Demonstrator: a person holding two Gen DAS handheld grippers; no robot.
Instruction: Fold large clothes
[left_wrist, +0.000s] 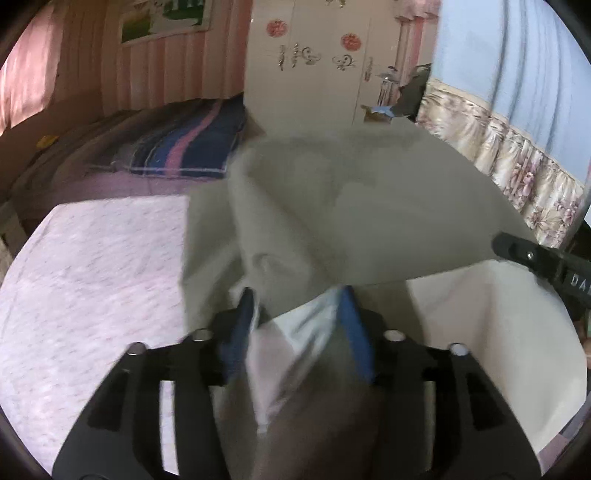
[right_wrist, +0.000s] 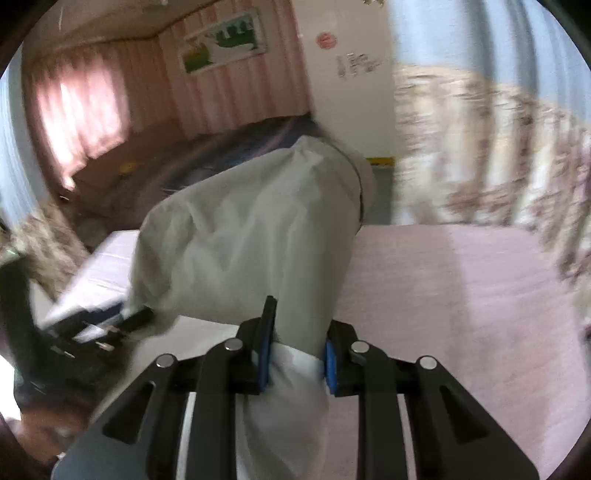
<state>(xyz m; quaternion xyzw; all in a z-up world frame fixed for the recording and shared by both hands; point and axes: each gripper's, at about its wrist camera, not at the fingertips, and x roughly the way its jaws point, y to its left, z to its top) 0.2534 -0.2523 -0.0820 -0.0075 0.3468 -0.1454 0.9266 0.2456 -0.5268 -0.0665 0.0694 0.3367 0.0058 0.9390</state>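
A large pale grey-beige garment (left_wrist: 332, 206) hangs lifted over the pink bedspread (left_wrist: 92, 280). My left gripper (left_wrist: 301, 317) is shut on a bunched edge of it, the cloth pinched between the blue pads (left_wrist: 354, 325). In the right wrist view the same garment (right_wrist: 251, 236) billows up ahead, and my right gripper (right_wrist: 297, 350) is shut on another gathered part of it. The right gripper's black finger (left_wrist: 535, 258) shows at the right edge of the left wrist view, beside the cloth. The left gripper (right_wrist: 92, 332) appears blurred at the lower left of the right wrist view.
A striped blue and pink blanket (left_wrist: 184, 147) lies at the far end of the bed. A white wardrobe (left_wrist: 321, 66) stands behind it. A floral curtain (left_wrist: 517, 162) hangs on the right. Pink curtains (right_wrist: 81, 110) cover the far window.
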